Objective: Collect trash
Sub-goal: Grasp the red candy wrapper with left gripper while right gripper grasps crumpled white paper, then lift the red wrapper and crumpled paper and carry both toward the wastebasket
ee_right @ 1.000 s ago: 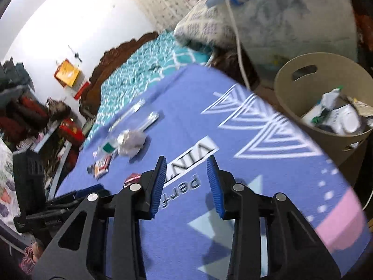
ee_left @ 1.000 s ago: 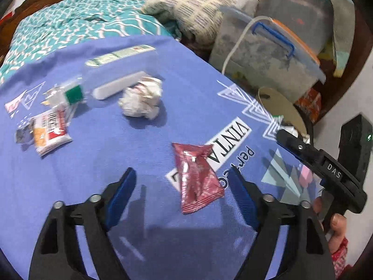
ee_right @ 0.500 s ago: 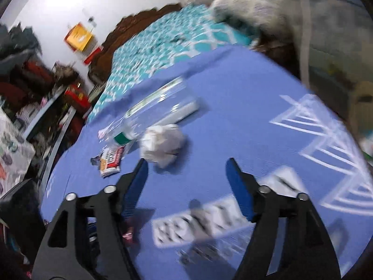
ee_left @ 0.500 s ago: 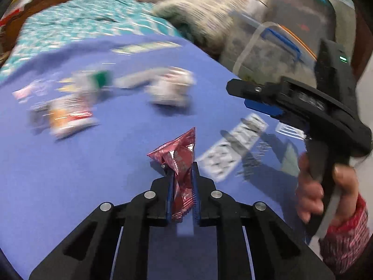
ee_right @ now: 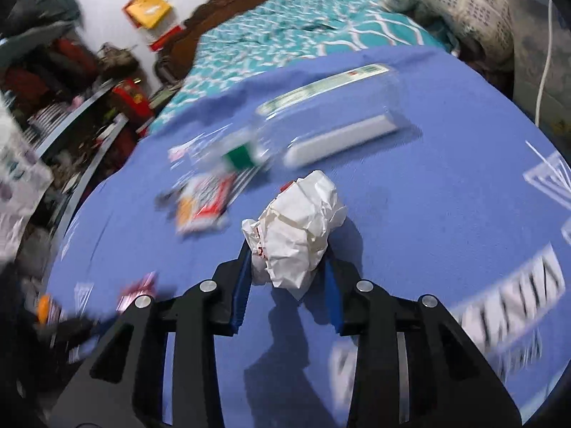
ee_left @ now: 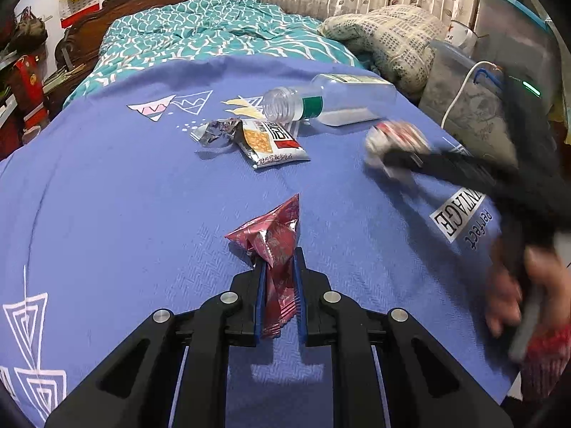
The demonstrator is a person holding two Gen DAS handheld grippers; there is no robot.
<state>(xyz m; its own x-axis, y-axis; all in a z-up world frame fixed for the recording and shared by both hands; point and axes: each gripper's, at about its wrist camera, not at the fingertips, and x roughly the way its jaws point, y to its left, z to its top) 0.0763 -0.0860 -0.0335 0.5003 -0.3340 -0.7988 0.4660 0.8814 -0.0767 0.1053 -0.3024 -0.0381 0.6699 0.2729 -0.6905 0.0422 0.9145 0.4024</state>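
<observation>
**Trash on blue cloth: items and holders**

Left gripper [ee_left: 278, 278]: fingers pressed onto a red wrapper [ee_left: 273, 246], its crumpled top sticking out above the tips, over the blue cloth [ee_left: 125, 196]; right gripper [ee_right: 287, 267]: fingers clamped on either side of a crumpled white paper ball [ee_right: 299, 235]; snack packet [ee_left: 271, 141]: flat on the cloth, just beside a torn foil scrap [ee_left: 214, 132]; clear plastic bottle [ee_left: 332, 101]: lying on its side behind the packet, neck near it.

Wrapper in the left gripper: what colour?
Dark red, with silvery foil creases. The wrapper shows best in the left wrist view, pinched by the left gripper.
</observation>
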